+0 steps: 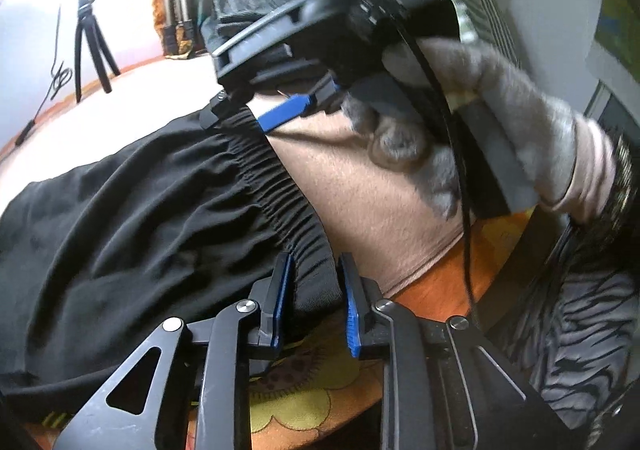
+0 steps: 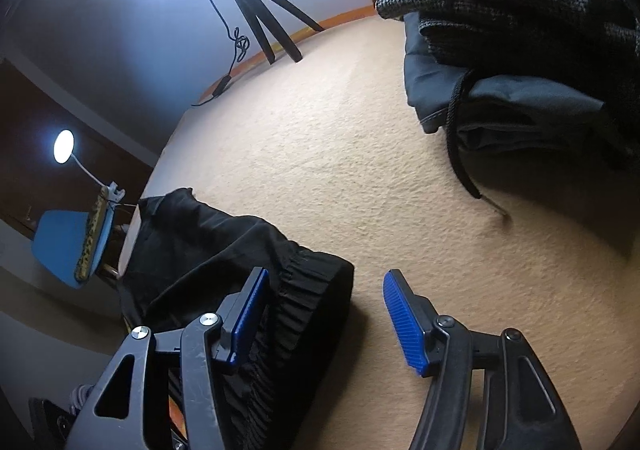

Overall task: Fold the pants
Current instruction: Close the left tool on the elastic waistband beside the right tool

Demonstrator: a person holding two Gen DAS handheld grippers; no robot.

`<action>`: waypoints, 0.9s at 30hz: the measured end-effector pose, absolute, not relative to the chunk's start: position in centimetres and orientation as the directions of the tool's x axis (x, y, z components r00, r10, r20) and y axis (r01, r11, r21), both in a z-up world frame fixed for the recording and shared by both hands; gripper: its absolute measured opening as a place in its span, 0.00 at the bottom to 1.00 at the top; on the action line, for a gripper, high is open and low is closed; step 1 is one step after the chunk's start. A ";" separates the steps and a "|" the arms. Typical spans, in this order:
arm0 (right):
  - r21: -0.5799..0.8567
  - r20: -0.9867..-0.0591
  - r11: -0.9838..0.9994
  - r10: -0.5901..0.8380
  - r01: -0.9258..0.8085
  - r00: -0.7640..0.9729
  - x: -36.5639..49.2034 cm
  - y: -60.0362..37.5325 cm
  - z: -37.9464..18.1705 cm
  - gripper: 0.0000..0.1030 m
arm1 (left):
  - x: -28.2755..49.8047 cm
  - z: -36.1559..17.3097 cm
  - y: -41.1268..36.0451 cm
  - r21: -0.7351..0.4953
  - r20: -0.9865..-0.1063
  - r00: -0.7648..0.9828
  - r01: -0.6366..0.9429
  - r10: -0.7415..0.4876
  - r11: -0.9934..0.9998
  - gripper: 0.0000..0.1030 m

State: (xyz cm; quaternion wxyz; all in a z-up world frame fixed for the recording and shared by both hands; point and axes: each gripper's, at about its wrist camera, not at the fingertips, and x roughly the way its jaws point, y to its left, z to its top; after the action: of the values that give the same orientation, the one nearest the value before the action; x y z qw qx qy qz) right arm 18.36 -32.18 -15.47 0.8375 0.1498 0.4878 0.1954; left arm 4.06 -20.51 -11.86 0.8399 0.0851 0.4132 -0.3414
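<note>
Black pants with a gathered elastic waistband lie on a beige surface. My left gripper has its blue pads on either side of the waistband's near corner, with small gaps showing. My right gripper, held by a grey-gloved hand, is at the waistband's far corner. In the right wrist view my right gripper is open wide, its left pad over the pants' waistband, its right pad over bare surface.
A stack of folded dark clothes with a loose drawstring sits at the far right. A ring light on a small tripod stands at the back edge. An orange flowered cloth lies under the near edge.
</note>
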 end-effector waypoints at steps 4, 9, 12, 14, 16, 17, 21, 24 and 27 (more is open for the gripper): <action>0.530 -0.724 0.838 0.526 -0.129 0.445 18.6 -33.0 -15.8 0.61 | 4.0 -11.3 -20.0 -0.174 -0.733 0.431 0.630 -0.526 0.757 0.20; 0.557 -0.717 0.822 0.547 -0.116 0.432 18.7 -33.2 -16.3 0.33 | 4.0 -11.1 -19.8 -0.184 -0.723 0.435 0.627 -0.536 0.757 0.19; 0.586 -0.706 0.804 0.569 -0.103 0.421 18.7 -33.1 -16.5 0.27 | 4.3 -10.9 -19.4 -0.204 -0.716 0.435 0.618 -0.546 0.760 0.19; 0.593 -0.696 0.799 0.573 -0.104 0.432 18.6 -33.1 -16.0 0.24 | 4.3 -10.5 -19.0 -0.220 -0.707 0.439 0.609 -0.554 0.762 0.15; 0.607 -0.677 0.788 0.581 -0.103 0.451 18.5 -32.9 -15.1 0.23 | 4.3 -10.1 -18.4 -0.235 -0.694 0.449 0.598 -0.563 0.766 0.14; 0.613 -0.668 0.783 0.584 -0.104 0.462 18.4 -32.7 -14.6 0.22 | 4.4 -9.8 -18.1 -0.246 -0.687 0.451 0.593 -0.569 0.767 0.14; 0.616 -0.640 0.777 0.589 -0.129 0.493 18.0 -31.4 -12.7 0.21 | 4.3 -9.0 -17.0 -0.255 -0.666 0.470 0.587 -0.580 0.768 0.13; 0.618 -0.623 0.771 0.599 -0.153 0.503 17.7 -30.0 -11.6 0.19 | 4.1 -8.5 -16.1 -0.265 -0.652 0.482 0.578 -0.585 0.772 0.13; 0.600 -0.619 0.780 0.594 -0.179 0.514 17.5 -28.5 -10.4 0.18 | 4.3 -7.9 -14.9 -0.286 -0.635 0.495 0.563 -0.594 0.775 0.13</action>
State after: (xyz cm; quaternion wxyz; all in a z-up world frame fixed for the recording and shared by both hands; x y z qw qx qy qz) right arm 17.49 -28.45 -10.43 0.8369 0.2381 0.4354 0.2309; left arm 4.26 -14.87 -7.86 0.8643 -0.0203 0.3750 -0.3346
